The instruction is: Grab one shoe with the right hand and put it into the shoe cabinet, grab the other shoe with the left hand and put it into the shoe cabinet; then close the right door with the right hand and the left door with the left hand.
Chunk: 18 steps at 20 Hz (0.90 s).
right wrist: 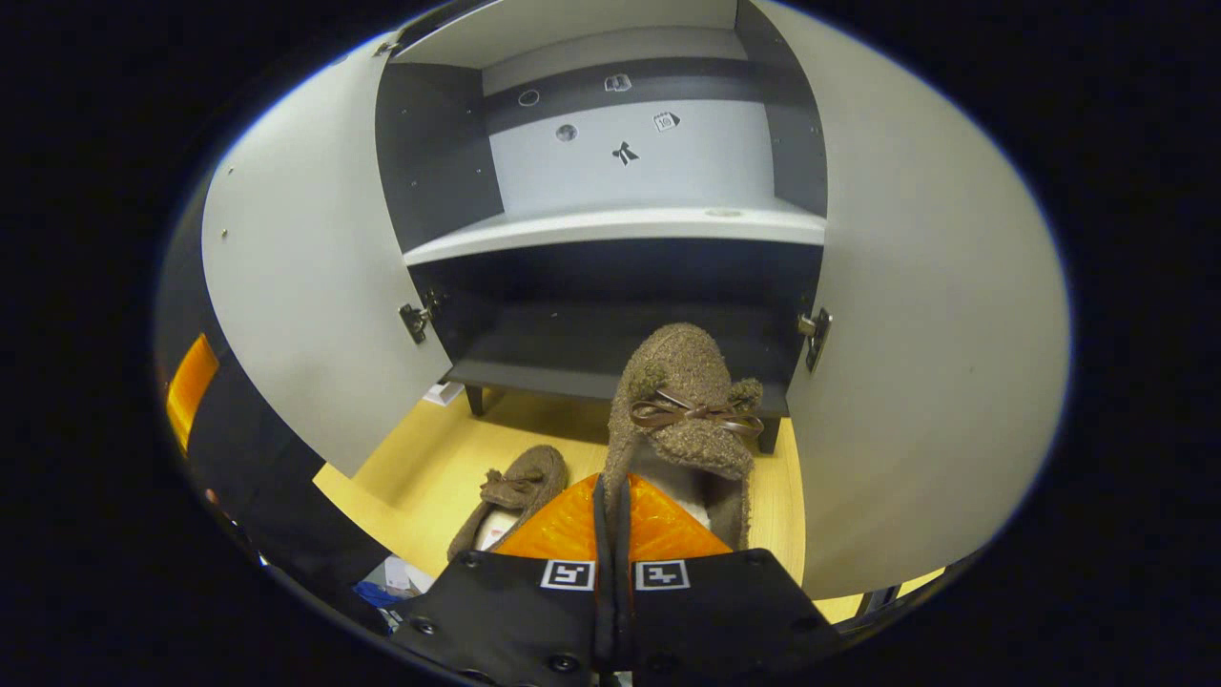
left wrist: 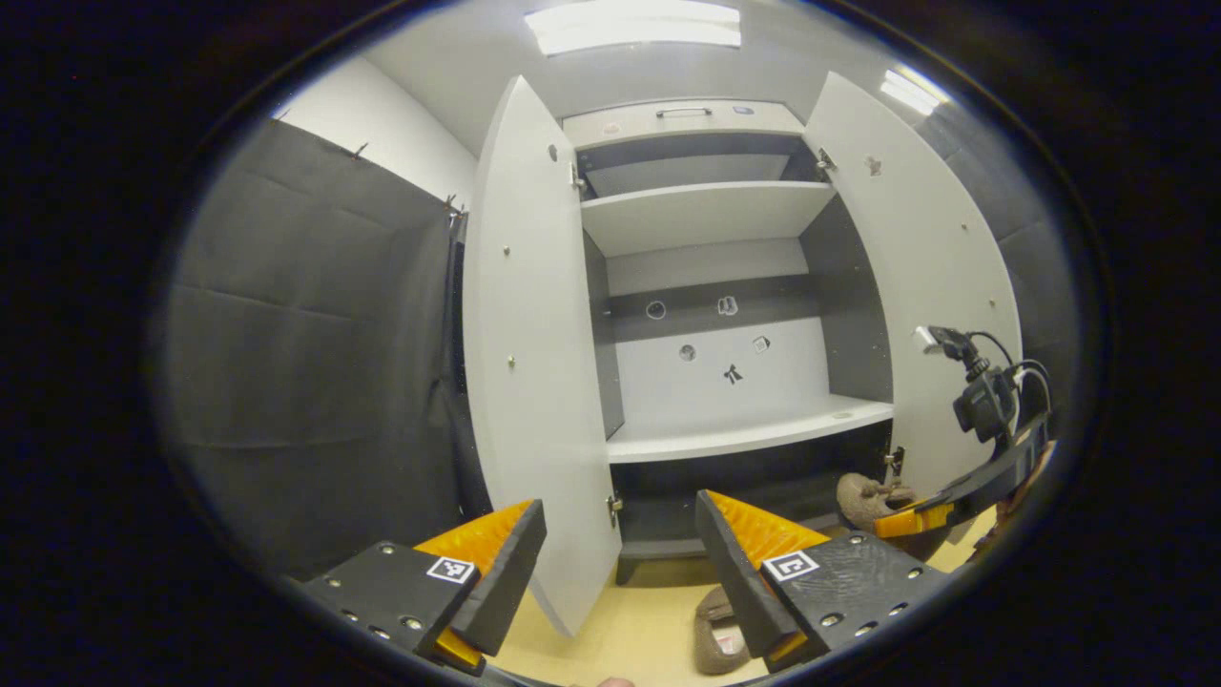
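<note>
In the right gripper view my right gripper (right wrist: 610,489) is shut on the heel rim of a brown fuzzy shoe (right wrist: 682,401) with a bow. It holds the shoe off the floor, toe pointing at the shoe cabinet's dark bottom compartment (right wrist: 591,334). The other brown shoe (right wrist: 510,491) lies on the yellow floor to the left of it. In the left gripper view my left gripper (left wrist: 620,520) is open and holds nothing. The floor shoe (left wrist: 717,630) lies just below its fingers. The held shoe (left wrist: 870,498) and the right gripper (left wrist: 914,521) show at the lower right.
Both cabinet doors stand open: the left door (left wrist: 534,382) and the right door (left wrist: 940,305). White shelves (left wrist: 744,434) span the cabinet above the bottom compartment. The right door (right wrist: 925,343) is close beside the held shoe. Dark cloth wall (left wrist: 315,363) is on the left.
</note>
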Each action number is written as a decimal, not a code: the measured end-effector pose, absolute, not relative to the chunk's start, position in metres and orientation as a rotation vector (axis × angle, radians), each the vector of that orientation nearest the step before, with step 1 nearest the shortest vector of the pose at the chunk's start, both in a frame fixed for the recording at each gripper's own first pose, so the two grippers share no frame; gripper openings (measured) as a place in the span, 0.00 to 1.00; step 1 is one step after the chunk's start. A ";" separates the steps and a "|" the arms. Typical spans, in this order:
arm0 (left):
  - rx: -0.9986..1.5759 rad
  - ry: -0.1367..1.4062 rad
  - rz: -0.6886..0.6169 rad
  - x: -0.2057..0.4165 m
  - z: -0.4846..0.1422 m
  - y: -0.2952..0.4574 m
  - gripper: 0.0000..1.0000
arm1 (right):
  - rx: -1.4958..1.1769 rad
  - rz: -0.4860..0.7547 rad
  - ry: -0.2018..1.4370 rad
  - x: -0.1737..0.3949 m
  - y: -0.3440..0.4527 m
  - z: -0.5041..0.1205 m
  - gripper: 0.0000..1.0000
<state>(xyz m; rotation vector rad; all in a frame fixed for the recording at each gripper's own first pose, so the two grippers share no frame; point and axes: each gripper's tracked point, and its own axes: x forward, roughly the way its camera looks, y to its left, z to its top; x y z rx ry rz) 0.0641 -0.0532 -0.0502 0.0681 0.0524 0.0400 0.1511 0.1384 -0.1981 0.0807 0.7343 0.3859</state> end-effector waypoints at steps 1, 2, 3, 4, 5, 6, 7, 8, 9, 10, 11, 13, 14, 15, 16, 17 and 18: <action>0.065 0.052 0.033 0.066 -0.051 -0.055 1.00 | 0.081 0.388 0.717 0.155 0.138 -0.189 0.01; 0.064 0.051 0.025 0.068 -0.051 -0.057 1.00 | 0.080 0.387 0.694 0.159 0.137 -0.178 0.01; 0.062 0.048 0.017 0.071 -0.052 -0.059 1.00 | 0.077 0.385 0.673 0.162 0.137 -0.168 0.01; 0.060 0.046 0.008 0.073 -0.051 -0.061 1.00 | 0.075 0.384 0.651 0.167 0.137 -0.157 0.01; 0.058 0.044 0.000 0.076 -0.052 -0.063 1.00 | 0.075 0.383 0.628 0.173 0.137 -0.147 0.01; 0.055 0.043 -0.009 0.078 -0.053 -0.065 1.00 | 0.072 0.383 0.606 0.179 0.137 -0.136 0.01; 0.052 0.043 -0.018 0.081 -0.054 -0.067 1.00 | 0.070 0.381 0.584 0.185 0.137 -0.126 0.02; 0.048 0.043 -0.026 0.084 -0.055 -0.068 1.00 | 0.067 0.377 0.559 0.192 0.136 -0.115 0.01; 0.044 0.042 -0.034 0.086 -0.056 -0.069 1.00 | 0.064 0.371 0.538 0.198 0.136 -0.106 0.01; 0.040 0.042 -0.041 0.090 -0.057 -0.070 1.00 | 0.062 0.366 0.520 0.206 0.136 -0.098 0.01; 0.037 0.043 -0.048 0.093 -0.058 -0.070 0.93 | 0.061 0.361 0.501 0.215 0.136 -0.090 0.01; 0.029 0.044 -0.064 0.098 -0.061 -0.072 1.00 | 0.055 0.352 0.471 0.230 0.136 -0.076 0.01; 0.026 0.046 -0.070 0.101 -0.063 -0.073 1.00 | 0.050 0.347 0.455 0.238 0.136 -0.069 0.01; 0.022 0.047 -0.076 0.104 -0.066 -0.073 1.00 | 0.047 0.339 0.441 0.247 0.136 -0.064 0.01; 0.017 0.050 -0.082 0.108 -0.067 -0.073 1.00 | 0.046 0.334 0.428 0.255 0.138 -0.058 0.01; 0.011 0.052 -0.088 0.110 -0.070 -0.074 1.00 | 0.047 0.329 0.414 0.263 0.139 -0.052 0.01; 0.004 0.055 -0.096 0.114 -0.073 -0.074 1.00 | 0.047 0.324 0.407 0.272 0.141 -0.049 0.01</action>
